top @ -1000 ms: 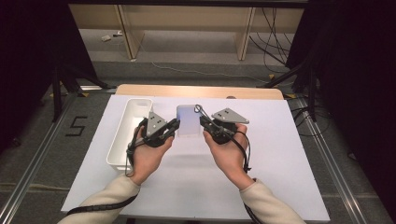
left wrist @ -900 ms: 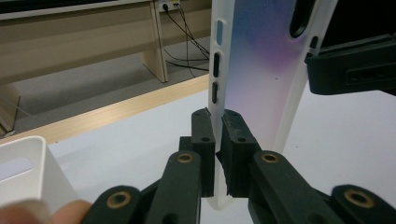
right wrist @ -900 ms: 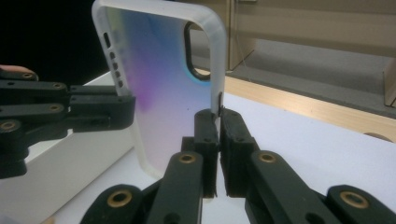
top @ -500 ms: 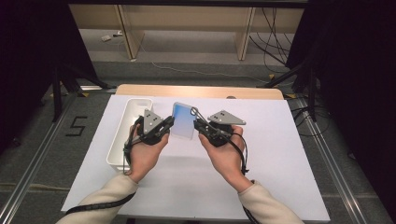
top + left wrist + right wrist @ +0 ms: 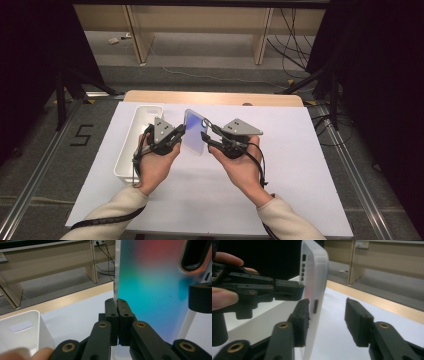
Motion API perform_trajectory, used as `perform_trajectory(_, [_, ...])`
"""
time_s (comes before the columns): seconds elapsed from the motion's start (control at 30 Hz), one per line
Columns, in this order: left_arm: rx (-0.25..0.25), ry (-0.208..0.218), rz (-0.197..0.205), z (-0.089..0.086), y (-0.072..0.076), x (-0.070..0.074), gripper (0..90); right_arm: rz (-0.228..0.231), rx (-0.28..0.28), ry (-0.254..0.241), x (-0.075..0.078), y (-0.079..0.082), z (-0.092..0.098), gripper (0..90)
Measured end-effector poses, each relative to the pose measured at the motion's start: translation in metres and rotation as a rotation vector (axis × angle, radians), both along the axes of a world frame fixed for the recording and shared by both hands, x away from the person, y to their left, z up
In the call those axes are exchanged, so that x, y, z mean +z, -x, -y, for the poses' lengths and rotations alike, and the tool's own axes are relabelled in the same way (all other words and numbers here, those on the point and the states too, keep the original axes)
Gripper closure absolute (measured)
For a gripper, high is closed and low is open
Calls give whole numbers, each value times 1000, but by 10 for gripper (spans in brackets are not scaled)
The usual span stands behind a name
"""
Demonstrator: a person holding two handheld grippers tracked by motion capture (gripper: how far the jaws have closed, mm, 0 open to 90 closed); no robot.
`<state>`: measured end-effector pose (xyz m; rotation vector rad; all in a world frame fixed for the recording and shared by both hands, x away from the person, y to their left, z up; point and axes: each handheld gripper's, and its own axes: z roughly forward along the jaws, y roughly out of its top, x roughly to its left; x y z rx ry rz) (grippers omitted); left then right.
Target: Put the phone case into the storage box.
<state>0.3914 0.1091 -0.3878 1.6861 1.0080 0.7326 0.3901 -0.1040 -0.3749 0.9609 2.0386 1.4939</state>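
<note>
A translucent, iridescent phone case [image 5: 194, 131] is held upright above the white table [image 5: 300, 165] between my two hands. In the left gripper view my left gripper [image 5: 115, 301] is shut on the case's [image 5: 150, 285] thin edge. My right gripper [image 5: 329, 315] is open and its jaws have just been opening. The case [image 5: 315, 282] stands between them, close against one pad [image 5: 303, 312], while the other pad [image 5: 357, 320] is well clear. From above, the left gripper [image 5: 181, 134] and right gripper [image 5: 205, 131] face each other across the case.
A white rectangular tray [image 5: 132, 145] sits on the table just left of my left hand. The table's wooden far edge [image 5: 215, 97] lies beyond the case. Past it are bare floor, cables and dark stands.
The right gripper's jaws have spread apart off the case, which stays in the left gripper. Both hands kept their place.
</note>
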Motion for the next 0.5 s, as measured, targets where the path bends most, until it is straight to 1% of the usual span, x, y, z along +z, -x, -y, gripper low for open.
perform_trajectory(0.03, [-1,1,0,0,0,0,885,35,9,8,0,-1,1,498])
perform_trajectory(0.1, [3,3,0,0,0,0,885,55,29,6,0,-1,2,464])
perform_trajectory(0.13, [4,1,0,-1,0,0,886,62,26,4,0,0,2,436])
perform_trajectory(0.17, [4,1,-1,-1,-1,0,885,60,33,5,1,0,2,413])
perform_trajectory(0.33, [11,3,1,-1,-1,0,886,78,71,13,0,1,2,321])
perform_trajectory(0.37, [13,6,2,-2,-1,0,886,87,73,14,-1,2,1,311])
perform_trajectory(0.4, [14,8,3,-2,-1,0,885,79,81,27,0,2,2,298])
perform_trajectory(0.5, [15,8,4,-3,-1,1,886,94,98,17,-1,3,1,276])
